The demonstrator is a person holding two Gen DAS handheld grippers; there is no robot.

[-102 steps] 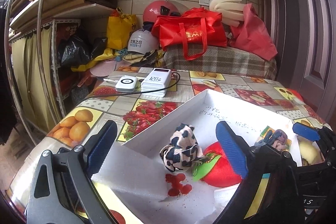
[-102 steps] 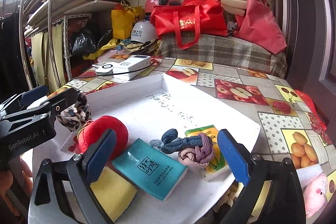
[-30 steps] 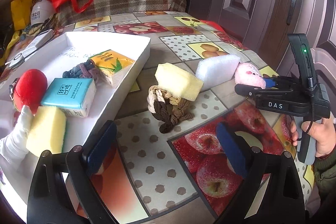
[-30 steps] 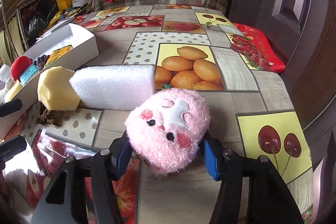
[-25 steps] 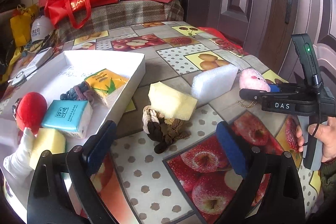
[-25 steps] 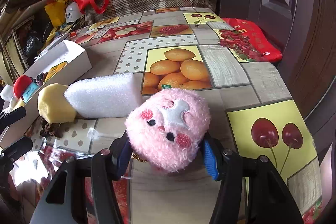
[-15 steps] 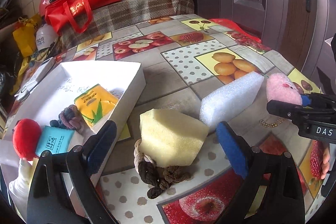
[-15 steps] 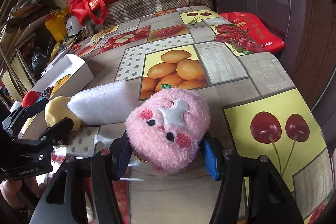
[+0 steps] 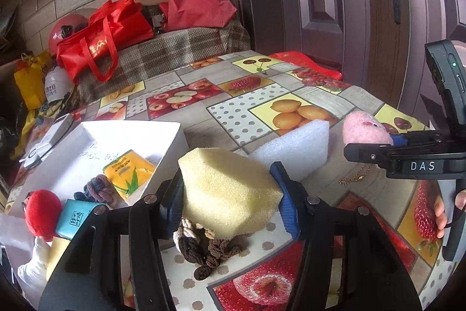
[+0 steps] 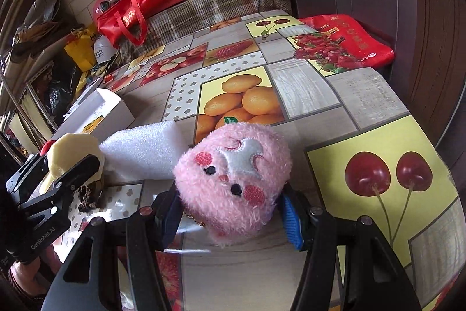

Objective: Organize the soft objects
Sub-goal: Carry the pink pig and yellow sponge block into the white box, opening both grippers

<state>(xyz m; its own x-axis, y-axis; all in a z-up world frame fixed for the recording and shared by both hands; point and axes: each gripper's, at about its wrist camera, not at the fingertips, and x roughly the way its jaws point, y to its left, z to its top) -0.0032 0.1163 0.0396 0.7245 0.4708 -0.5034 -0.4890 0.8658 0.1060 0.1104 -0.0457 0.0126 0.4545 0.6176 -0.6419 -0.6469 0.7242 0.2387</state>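
Note:
In the left wrist view my left gripper (image 9: 228,203) is closing its jaws on a yellow sponge (image 9: 230,188), and both blue pads touch its sides. The sponge sits over a bundle of brown hair ties (image 9: 204,249) on the fruit-print tablecloth. A white foam block (image 9: 294,145) lies just behind it. My right gripper (image 10: 230,209) is shut on a pink plush toy (image 10: 236,177), held just above the cloth to the right of the foam block (image 10: 139,150). A white box (image 9: 171,136) at the left holds a red plush, tissue packs and braided ties.
A red strawberry-print bag (image 10: 340,40) lies at the table's far right edge by the dark door. Red bags (image 9: 102,42) and foam rolls sit on a plaid-covered surface at the back. A thin gold chain (image 9: 354,175) hangs under the pink toy.
My left gripper moved forward from the box to the yellow sponge and its jaws came in around it. My right gripper rolled a little, still holding the pink toy.

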